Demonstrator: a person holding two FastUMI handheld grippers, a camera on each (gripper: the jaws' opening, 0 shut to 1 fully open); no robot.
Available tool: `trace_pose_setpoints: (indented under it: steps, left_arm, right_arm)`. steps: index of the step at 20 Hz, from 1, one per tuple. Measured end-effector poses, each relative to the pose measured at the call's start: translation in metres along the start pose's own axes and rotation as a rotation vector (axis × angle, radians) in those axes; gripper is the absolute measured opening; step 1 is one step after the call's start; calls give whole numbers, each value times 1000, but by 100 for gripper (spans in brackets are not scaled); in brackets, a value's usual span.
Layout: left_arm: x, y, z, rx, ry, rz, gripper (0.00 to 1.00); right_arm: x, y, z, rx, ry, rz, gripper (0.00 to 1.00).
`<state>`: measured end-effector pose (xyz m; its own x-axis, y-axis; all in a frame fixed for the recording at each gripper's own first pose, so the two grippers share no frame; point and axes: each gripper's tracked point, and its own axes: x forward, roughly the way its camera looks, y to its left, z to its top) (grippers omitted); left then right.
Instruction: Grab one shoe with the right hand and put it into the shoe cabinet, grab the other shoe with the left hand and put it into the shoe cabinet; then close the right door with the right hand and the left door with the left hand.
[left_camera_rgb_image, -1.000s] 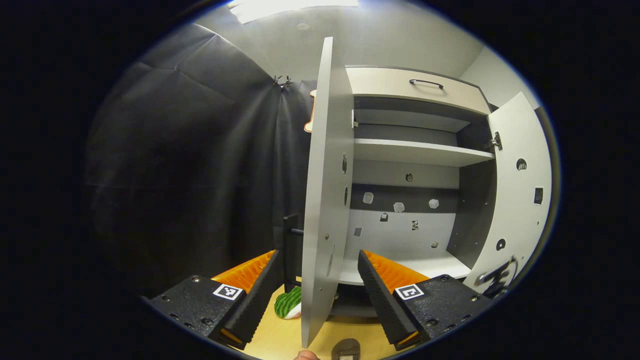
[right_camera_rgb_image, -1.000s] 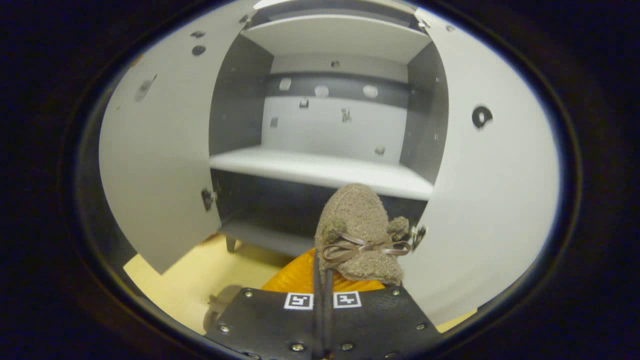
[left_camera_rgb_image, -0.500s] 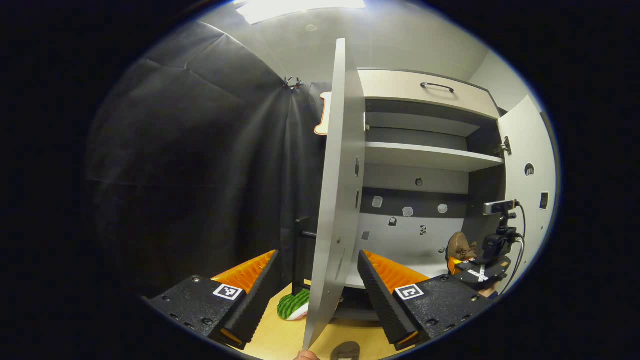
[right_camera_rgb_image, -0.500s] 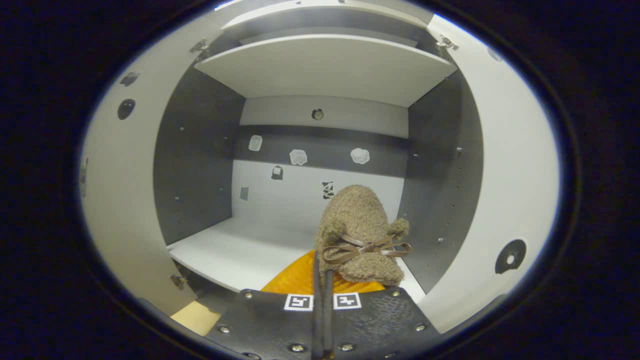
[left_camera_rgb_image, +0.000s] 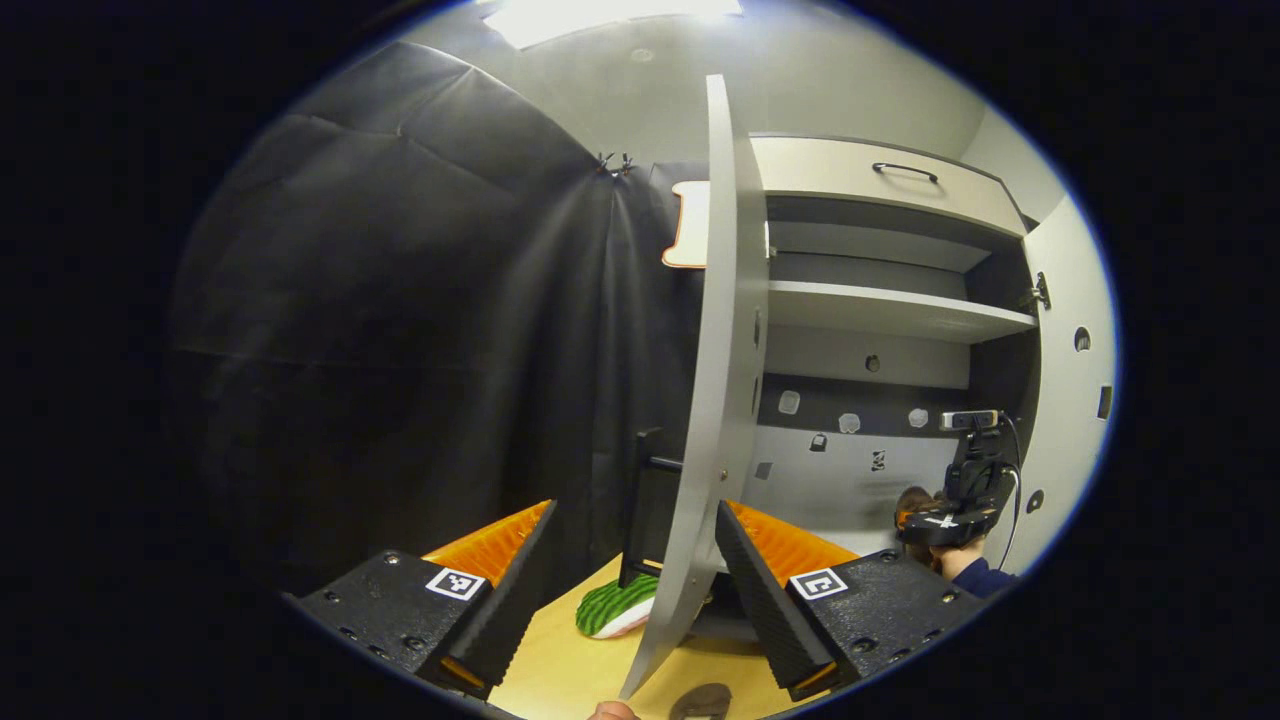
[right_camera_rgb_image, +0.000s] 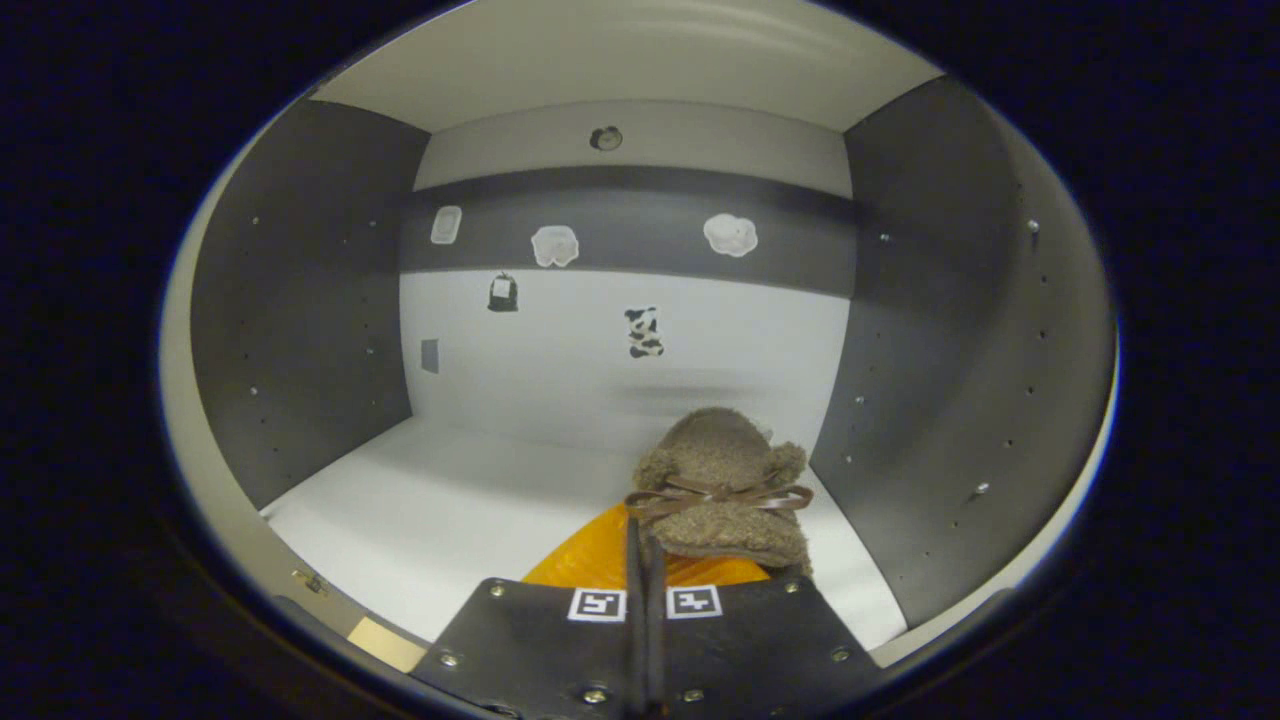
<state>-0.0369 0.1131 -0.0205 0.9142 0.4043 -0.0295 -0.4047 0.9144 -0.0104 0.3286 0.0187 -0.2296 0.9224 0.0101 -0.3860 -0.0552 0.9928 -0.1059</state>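
Observation:
My right gripper (right_camera_rgb_image: 645, 535) is shut on a fuzzy brown shoe (right_camera_rgb_image: 725, 480) with a ribbon bow, gripping its near rim. The shoe is inside the shoe cabinet, low over the white shelf (right_camera_rgb_image: 450, 500), near the right wall; I cannot tell whether it touches. In the left gripper view the same gripper (left_camera_rgb_image: 940, 522) and shoe (left_camera_rgb_image: 910, 497) show inside the cabinet (left_camera_rgb_image: 880, 310). My left gripper (left_camera_rgb_image: 633, 510) stands open and holds nothing, in front of the left door (left_camera_rgb_image: 720, 340), seen edge-on. The other shoe (left_camera_rgb_image: 703, 700) lies on the wooden floor below. The right door (left_camera_rgb_image: 1075, 400) stands open.
A green striped, watermelon-like object (left_camera_rgb_image: 618, 610) lies on the floor by the cabinet's foot. A black stand (left_camera_rgb_image: 645, 500) rises behind the left door. The upper shelf (left_camera_rgb_image: 890, 310) and a drawer with a handle (left_camera_rgb_image: 900, 172) sit above. A sleeve (left_camera_rgb_image: 975, 575) shows under the right gripper.
My right gripper has carried the shoe forward, from in front of the doors into the cabinet, and low over the shelf. The left gripper view has swung slightly left; its fingers stay open.

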Motion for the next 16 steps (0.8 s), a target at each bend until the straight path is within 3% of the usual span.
trace_pose_setpoints:
  steps: [8, 11, 13, 15, 16]
  left_arm:
    - [0, -3, 0, 9, 4, 1, 94]
    - [0, -12, -1, 6, 6, -22, 97]
    - [-2, -17, -2, 7, 9, -39, 97]
    - [-3, -24, -4, 5, 15, -59, 97]
    - [-4, -26, -5, 3, 18, -71, 97]
  right_arm:
    - [17, -1, -14, 58, 81, -8, 0]
    - [16, 1, -15, 116, 117, 9, 8]
    - [10, 0, -11, 148, 126, 23, 22]
    - [3, 0, -11, 166, 143, 28, 53]
    - [-1, 0, -9, 170, 149, 34, 60]
